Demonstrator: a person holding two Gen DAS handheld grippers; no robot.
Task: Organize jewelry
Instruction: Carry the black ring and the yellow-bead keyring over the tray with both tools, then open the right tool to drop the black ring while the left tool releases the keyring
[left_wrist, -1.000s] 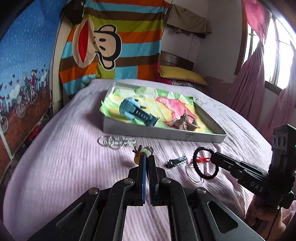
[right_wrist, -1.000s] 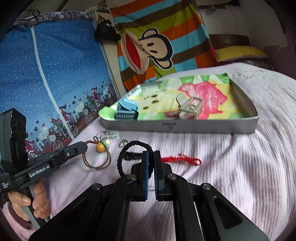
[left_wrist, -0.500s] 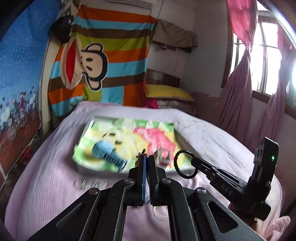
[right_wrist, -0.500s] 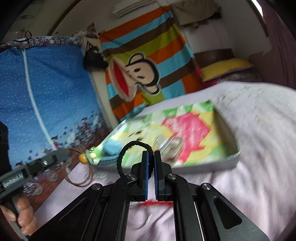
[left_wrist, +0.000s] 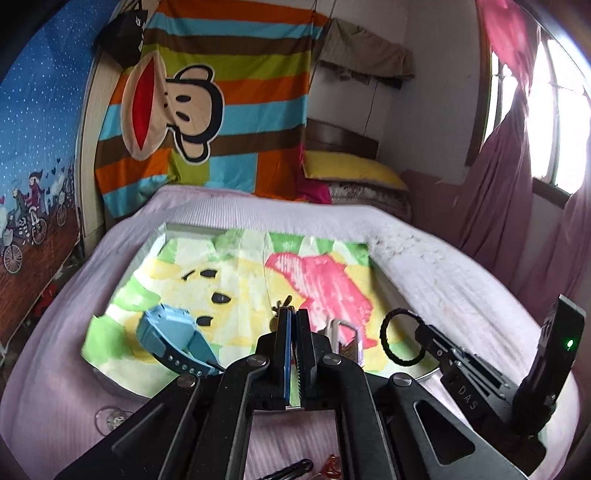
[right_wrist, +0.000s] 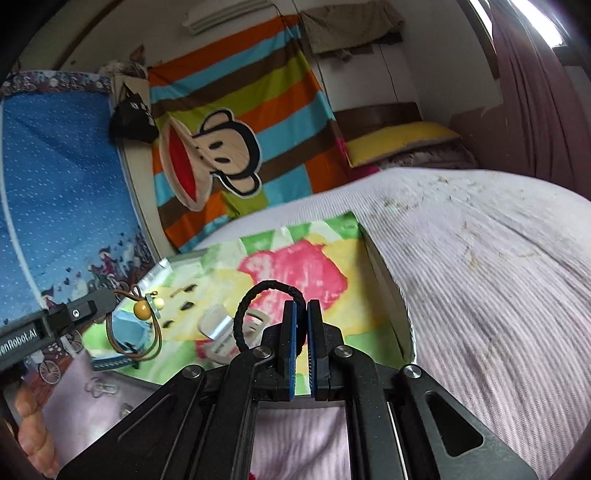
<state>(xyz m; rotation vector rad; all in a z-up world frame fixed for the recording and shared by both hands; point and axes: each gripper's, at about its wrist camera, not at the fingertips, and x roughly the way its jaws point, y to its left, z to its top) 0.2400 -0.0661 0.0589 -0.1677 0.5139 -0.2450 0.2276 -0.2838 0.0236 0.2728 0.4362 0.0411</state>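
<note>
Black hair tie (right_wrist: 258, 314): pinched in the right claw (right_wrist: 302, 310), loop standing up to the left of its tips, hanging over the tray (right_wrist: 384, 266).
Right claw: nearly closed, thin gap only, cord clamped between the pads.
Brown cord with beads (right_wrist: 142, 314): dangling from the left claw (left_wrist: 292, 317), also over the tray; barely peeking past the tips in the left wrist view.
Left claw: pressed almost together on that cord.
Already in the tray: blue watch (left_wrist: 173, 343) ahead-left of the left claw, beige hair claw clip (right_wrist: 225, 328) just ahead of the right claw.
Still out on the bed (right_wrist: 498, 295): clear rings (left_wrist: 110, 419) below-left of the left claw, a dark clip (left_wrist: 291, 469) and a scrap of red right under it.
Progress: roughly halfway by the look of it; two pieces in, two about to drop, leftovers waiting.
Count: one tray, one watch, one claw clip, one hair tie, one beaded cord; loose rings too blurred to number.
</note>
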